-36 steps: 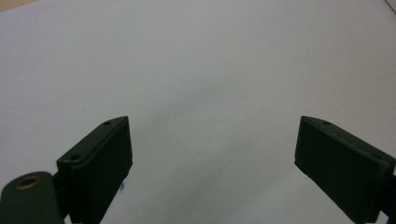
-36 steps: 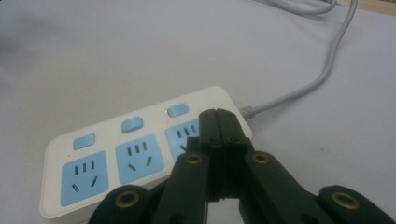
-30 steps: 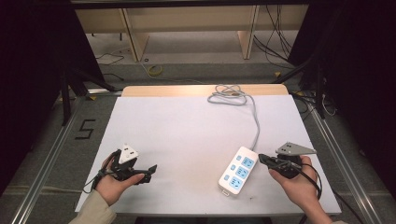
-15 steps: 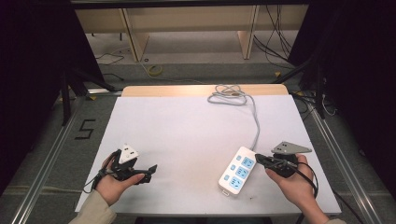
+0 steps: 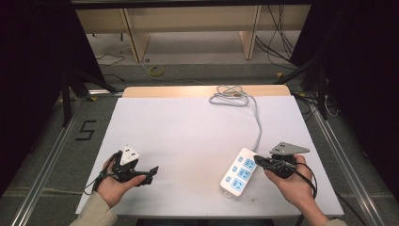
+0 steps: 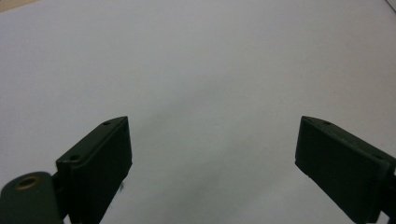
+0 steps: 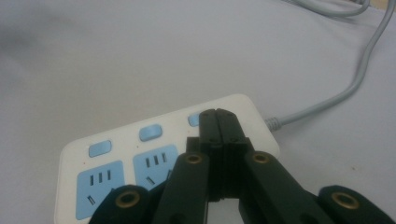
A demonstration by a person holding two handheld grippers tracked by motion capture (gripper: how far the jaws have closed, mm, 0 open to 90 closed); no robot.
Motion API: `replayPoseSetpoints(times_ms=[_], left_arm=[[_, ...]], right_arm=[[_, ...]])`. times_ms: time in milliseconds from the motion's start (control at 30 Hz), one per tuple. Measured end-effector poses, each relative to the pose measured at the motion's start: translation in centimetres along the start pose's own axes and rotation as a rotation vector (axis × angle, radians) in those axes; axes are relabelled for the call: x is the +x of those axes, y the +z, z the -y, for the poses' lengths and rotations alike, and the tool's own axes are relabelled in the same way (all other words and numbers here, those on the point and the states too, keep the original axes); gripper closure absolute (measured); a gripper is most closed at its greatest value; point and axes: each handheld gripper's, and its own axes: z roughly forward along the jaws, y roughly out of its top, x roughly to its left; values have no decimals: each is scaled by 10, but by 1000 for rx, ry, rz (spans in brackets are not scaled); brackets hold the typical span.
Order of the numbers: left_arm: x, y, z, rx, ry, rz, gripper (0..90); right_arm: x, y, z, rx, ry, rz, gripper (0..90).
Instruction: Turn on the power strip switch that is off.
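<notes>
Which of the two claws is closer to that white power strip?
The right. The right claw, shut, hangs at the power strip, its tip over the end where the cord leaves. The left claw, open, is far off across the table with nothing between its jaws.

strip [image 7: 154,158]: its near end was cut off by the bottom edge in the right gripper view, and the right claw [image 7: 218,116] covered its third switch.
cable [image 5: 244,106]: ran off the counter's [image 5: 188,127] far edge, plug unseen.
left claw [image 6: 212,154]: both jaws were cropped at the bottom edge.
</notes>
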Motion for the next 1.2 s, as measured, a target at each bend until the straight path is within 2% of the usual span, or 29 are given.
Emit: replayPoseSetpoints(times_ms=[1200], left_arm=[[0,0,0,0,2,-1,102]], right_arm=[[8,11,-8,24,-18,-36,900]])
